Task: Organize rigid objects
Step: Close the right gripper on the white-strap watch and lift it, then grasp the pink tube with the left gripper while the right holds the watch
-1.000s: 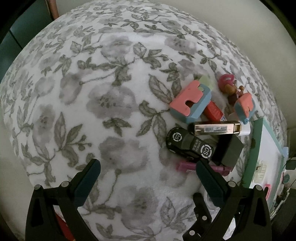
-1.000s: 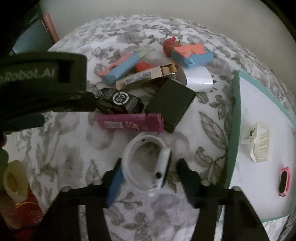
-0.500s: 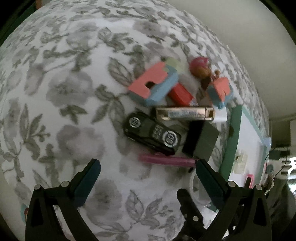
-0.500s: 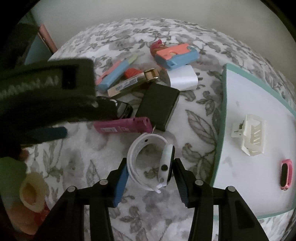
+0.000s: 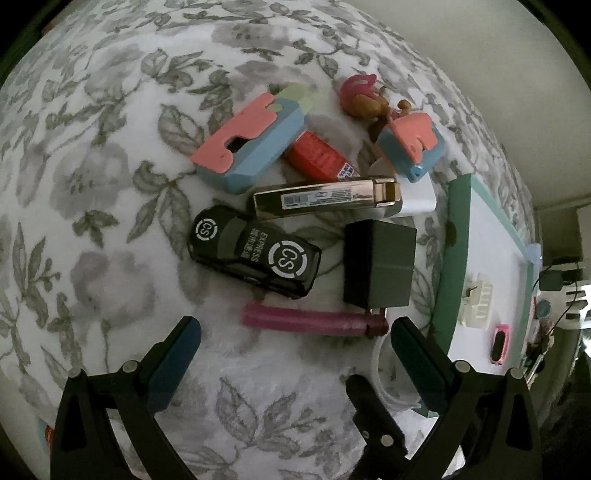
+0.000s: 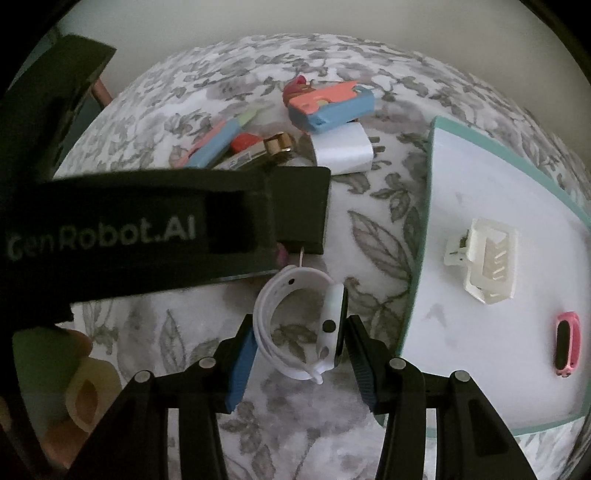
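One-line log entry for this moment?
right gripper: closing around white smartwatch, on cloth | left gripper: open, hovering near pink bar | tray: clip, pink band

Grey floral cloth (image 5: 110,184) covers the surface below a plain pale wall (image 6: 295,18)

A floral cloth (image 5: 110,155) covers the surface. On it lie a black toy car (image 5: 255,251), gold lighter (image 5: 325,197), black adapter (image 5: 376,269), pink stick (image 5: 306,317), two coral-blue blocks (image 5: 251,147), white watch (image 6: 303,325) and, at its right edge, a teal-rimmed tray (image 6: 517,206).
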Tool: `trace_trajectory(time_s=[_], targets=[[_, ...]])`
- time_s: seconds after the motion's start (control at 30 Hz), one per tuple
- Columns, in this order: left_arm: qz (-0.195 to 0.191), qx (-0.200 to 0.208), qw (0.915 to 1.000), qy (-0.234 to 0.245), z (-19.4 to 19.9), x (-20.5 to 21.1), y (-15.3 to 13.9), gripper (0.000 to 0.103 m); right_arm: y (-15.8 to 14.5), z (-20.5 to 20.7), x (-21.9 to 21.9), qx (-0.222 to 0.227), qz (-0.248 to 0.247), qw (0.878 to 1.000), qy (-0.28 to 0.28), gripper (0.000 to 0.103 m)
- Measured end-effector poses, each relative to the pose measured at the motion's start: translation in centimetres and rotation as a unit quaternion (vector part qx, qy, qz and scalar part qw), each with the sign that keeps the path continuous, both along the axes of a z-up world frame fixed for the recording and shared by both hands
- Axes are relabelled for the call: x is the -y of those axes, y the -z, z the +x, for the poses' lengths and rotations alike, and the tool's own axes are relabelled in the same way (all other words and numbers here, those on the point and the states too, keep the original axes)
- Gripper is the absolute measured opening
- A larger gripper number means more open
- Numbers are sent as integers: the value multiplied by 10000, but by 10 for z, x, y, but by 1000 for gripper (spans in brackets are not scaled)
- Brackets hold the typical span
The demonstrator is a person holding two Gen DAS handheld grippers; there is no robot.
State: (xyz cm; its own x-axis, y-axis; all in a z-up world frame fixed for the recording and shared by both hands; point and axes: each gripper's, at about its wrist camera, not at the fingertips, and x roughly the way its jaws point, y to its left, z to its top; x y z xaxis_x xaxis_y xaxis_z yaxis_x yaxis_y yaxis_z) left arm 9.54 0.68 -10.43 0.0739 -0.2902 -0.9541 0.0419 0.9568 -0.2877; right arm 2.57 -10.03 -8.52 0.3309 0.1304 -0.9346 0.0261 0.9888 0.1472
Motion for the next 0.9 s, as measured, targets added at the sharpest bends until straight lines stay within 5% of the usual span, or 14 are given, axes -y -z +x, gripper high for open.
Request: trace_trajectory(time_s=[0.13, 0.67, 0.9], targets=[[-98, -43, 9999, 90, -6, 10, 2, 89, -4, -2, 4, 8, 10, 10000, -4, 51], [75, -10, 9993, 374, -9, 27, 7, 89, -13, -14, 7, 30, -63, 9999, -142, 51], [167, 72, 9987, 484, -8, 29, 7, 81, -16, -17, 14, 20, -62, 9999, -114, 51]])
